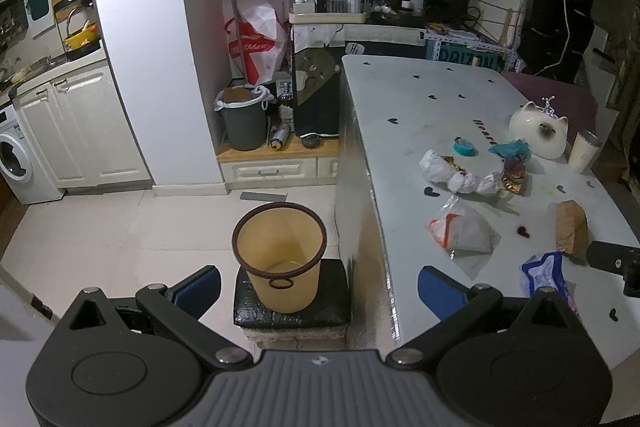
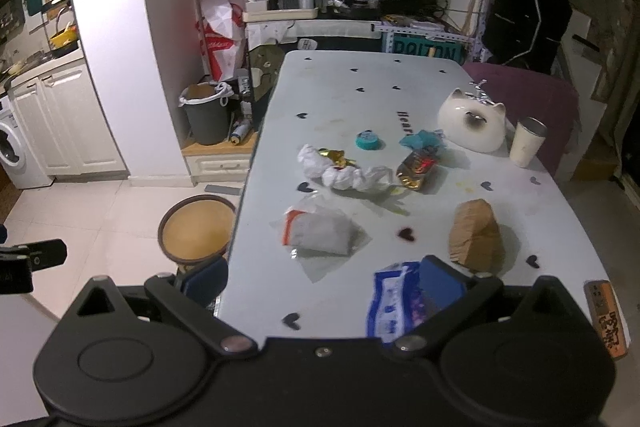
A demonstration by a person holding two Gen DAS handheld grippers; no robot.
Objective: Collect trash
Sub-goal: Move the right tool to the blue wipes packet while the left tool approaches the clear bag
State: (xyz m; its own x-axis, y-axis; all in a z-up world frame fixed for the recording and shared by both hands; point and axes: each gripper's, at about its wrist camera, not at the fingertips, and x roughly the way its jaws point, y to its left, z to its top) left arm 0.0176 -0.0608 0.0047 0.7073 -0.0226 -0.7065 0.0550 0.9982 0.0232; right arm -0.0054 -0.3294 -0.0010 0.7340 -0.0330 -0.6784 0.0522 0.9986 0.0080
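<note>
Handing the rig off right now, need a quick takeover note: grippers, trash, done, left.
Left gripper: open, empty, over the tan bin, which stands on a black stool beside the table.
Right gripper: open, empty, low over the table's near edge, by the blue-white wrapper.
Bin looks empty; nothing collected yet.
Left on the table: blue-white wrapper, clear plastic bag, brown paper bag, crumpled white paper, gold wrapper, teal wrapper.
Probably not trash: cat-shaped pot, cup, teal tape roll.

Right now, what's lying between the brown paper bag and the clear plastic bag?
Only a dark heart sticker on the table lies between the brown paper bag and clear plastic bag, seen from the right wrist.
</note>
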